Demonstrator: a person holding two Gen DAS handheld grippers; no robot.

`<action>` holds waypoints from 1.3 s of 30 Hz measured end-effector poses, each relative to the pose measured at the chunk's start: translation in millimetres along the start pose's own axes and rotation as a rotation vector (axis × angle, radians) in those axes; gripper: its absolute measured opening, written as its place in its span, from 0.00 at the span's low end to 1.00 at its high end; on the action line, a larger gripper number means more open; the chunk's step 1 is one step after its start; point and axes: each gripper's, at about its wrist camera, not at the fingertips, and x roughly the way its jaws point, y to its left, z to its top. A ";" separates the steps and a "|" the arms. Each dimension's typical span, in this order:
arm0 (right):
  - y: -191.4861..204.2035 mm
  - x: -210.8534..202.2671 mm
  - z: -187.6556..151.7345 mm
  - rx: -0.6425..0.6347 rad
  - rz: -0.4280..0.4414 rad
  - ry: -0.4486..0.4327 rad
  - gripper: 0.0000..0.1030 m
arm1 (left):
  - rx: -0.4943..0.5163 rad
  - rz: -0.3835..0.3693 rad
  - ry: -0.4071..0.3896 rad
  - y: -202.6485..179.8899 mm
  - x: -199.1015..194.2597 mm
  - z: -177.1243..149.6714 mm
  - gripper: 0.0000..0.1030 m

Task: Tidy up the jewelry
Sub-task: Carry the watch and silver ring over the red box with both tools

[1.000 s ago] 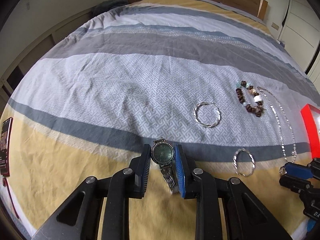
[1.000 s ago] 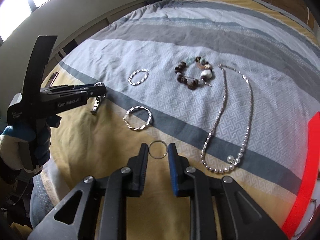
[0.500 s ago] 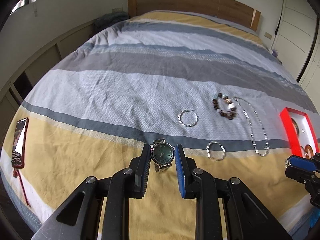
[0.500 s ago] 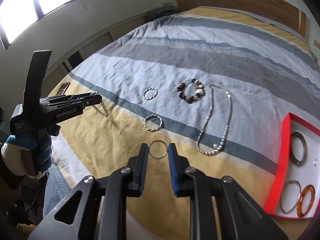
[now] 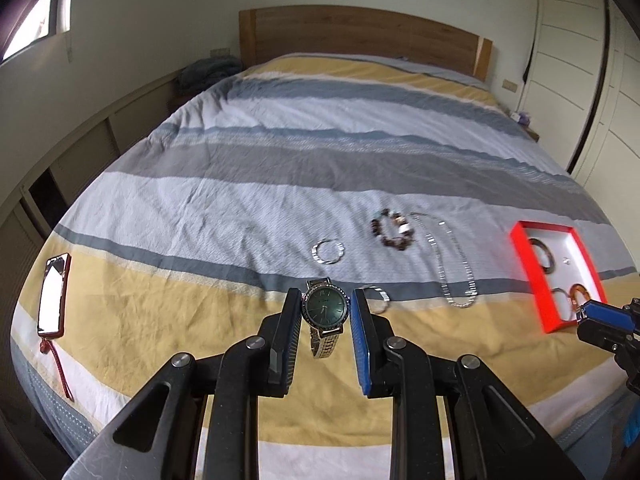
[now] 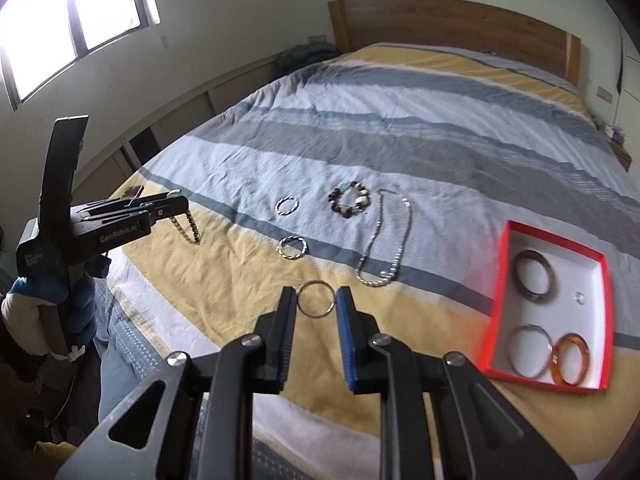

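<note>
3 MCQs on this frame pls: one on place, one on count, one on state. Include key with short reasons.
1. Where is the red tray?
A. right of the silver necklace
B. on the headboard
C. under the phone

2. How many bangles lie in the tray?
A. one
B. three
C. five

3. What does the left gripper hold?
A. nothing
B. the beaded bracelet
C. a green-faced watch

Key: 1 A, the tray sits on the bed right of the necklace. 2 B, a dark bangle, a thin metal one and an amber one show. 3 C, the jaws are closed on the watch case, strap dangling.
</note>
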 end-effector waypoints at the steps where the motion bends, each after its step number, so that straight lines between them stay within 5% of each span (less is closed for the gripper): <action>1: -1.5 -8.5 -2.0 0.004 -0.010 -0.010 0.18 | 0.004 -0.007 -0.008 -4.7 -4.1 0.1 0.23; 24: -66.0 -135.4 -48.9 0.110 -0.197 -0.144 0.18 | 0.195 -0.209 -0.115 -156.0 -68.1 5.2 0.23; 39: -146.8 -161.0 -67.5 0.217 -0.259 -0.155 0.18 | 0.339 -0.303 -0.091 -257.9 -60.3 15.9 0.23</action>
